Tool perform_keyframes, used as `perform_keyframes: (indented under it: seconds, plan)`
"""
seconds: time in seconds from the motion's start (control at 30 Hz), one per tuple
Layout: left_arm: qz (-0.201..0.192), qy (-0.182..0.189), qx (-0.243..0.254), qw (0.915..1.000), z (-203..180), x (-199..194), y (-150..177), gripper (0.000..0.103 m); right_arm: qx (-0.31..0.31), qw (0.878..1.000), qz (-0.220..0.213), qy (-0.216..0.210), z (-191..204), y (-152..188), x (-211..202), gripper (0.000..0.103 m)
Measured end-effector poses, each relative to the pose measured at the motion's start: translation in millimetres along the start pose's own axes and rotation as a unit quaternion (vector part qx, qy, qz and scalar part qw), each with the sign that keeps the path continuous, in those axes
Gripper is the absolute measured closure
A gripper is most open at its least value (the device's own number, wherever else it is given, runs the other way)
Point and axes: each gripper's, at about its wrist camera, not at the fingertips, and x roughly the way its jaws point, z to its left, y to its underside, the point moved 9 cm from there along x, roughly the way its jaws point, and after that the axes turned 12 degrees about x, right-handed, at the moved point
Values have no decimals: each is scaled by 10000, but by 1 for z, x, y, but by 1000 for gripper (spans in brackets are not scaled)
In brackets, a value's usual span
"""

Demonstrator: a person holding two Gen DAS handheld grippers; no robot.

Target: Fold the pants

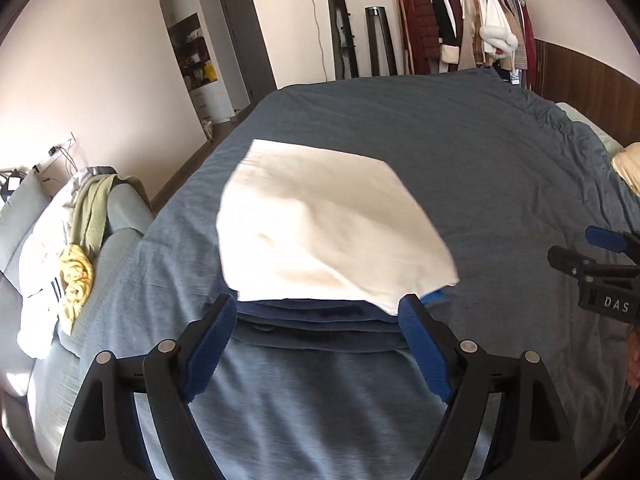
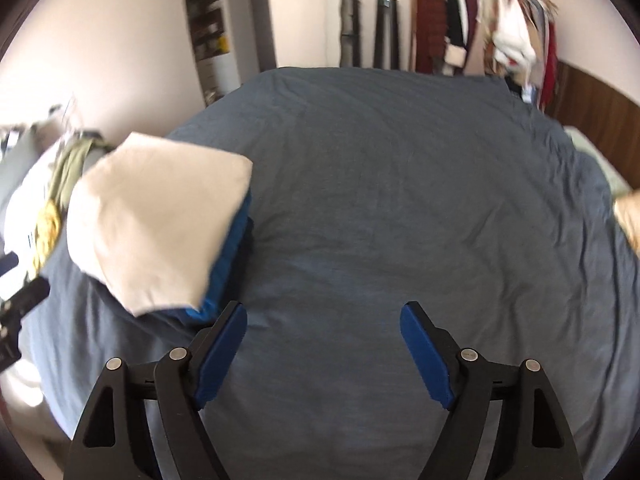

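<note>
Lay folded on the blue bed cover (image 1: 480, 152), cream pants (image 1: 328, 224) atop a stack of folded blue garments (image 1: 316, 312). Hovered just before that stack with fingers apart and holding nothing, the left gripper (image 1: 318, 320). Hung over bare cover to the right of the pile, fingers likewise spread and empty, the right gripper (image 2: 324, 320).

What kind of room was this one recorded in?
Most likely a bedroom: a wide bed under blue-grey bedding, an open clothes rack of hanging coats against the far wall, and a cream folded garment on the bed.
</note>
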Motion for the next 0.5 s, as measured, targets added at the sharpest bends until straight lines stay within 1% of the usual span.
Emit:
perform_keyframes:
  seconds: [0.07, 0.17, 0.33, 0.43, 0.5]
  plan:
    - [-150, 79, -57, 9998, -14, -1, -1, 13, -125, 9999, -56, -73, -8, 4, -5, 23]
    - [-382, 130, -68, 9992, -32, -1, 0, 11, -184, 9993, -267, -175, -20, 10, -12, 23]
    - [-742, -62, -15, 9972, -53, -3, 8, 9, -120, 9973, -692, -232, -40, 27, -20, 23]
    - [-835, -157, -79, 9964, -60, -5, 17, 7, 54, 9962, -809, -315, -53, 39, -18, 23]
    - [-863, -138, -176, 9960, -64, -8, 24, 7, 91, 9954, -884, -356, -59, 48, -18, 23]
